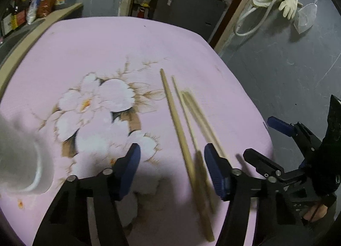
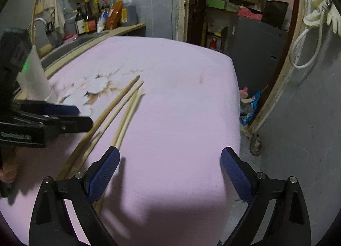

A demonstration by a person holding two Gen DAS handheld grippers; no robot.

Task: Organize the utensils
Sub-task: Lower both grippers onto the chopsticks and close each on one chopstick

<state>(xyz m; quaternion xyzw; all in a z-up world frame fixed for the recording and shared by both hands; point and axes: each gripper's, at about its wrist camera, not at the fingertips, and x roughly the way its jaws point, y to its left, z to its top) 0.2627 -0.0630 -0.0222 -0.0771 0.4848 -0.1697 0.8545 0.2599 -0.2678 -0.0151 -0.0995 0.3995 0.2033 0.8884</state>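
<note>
Several pale wooden chopsticks [image 1: 177, 118] lie side by side on a pink flowered tablecloth [image 1: 106, 43]. My left gripper [image 1: 172, 146] hovers low over their near ends. The thickest stick and a thinner one pass between its blue pads, which do not touch them, so it is open. In the right wrist view the chopsticks [image 2: 119, 101] run up to the left finger of my right gripper [image 2: 170, 150]. That gripper is wide open over bare cloth [image 2: 181, 96]. A white cup [image 1: 21, 160] stands at the left, blurred.
The table's right edge drops to a grey floor [image 1: 287, 75]. A sink with bottles [image 2: 89, 19] lies behind the table at the left. A doorway with cluttered shelves [image 2: 223, 2] is at the back. Gloves and a hose [image 1: 281, 2] hang at the right.
</note>
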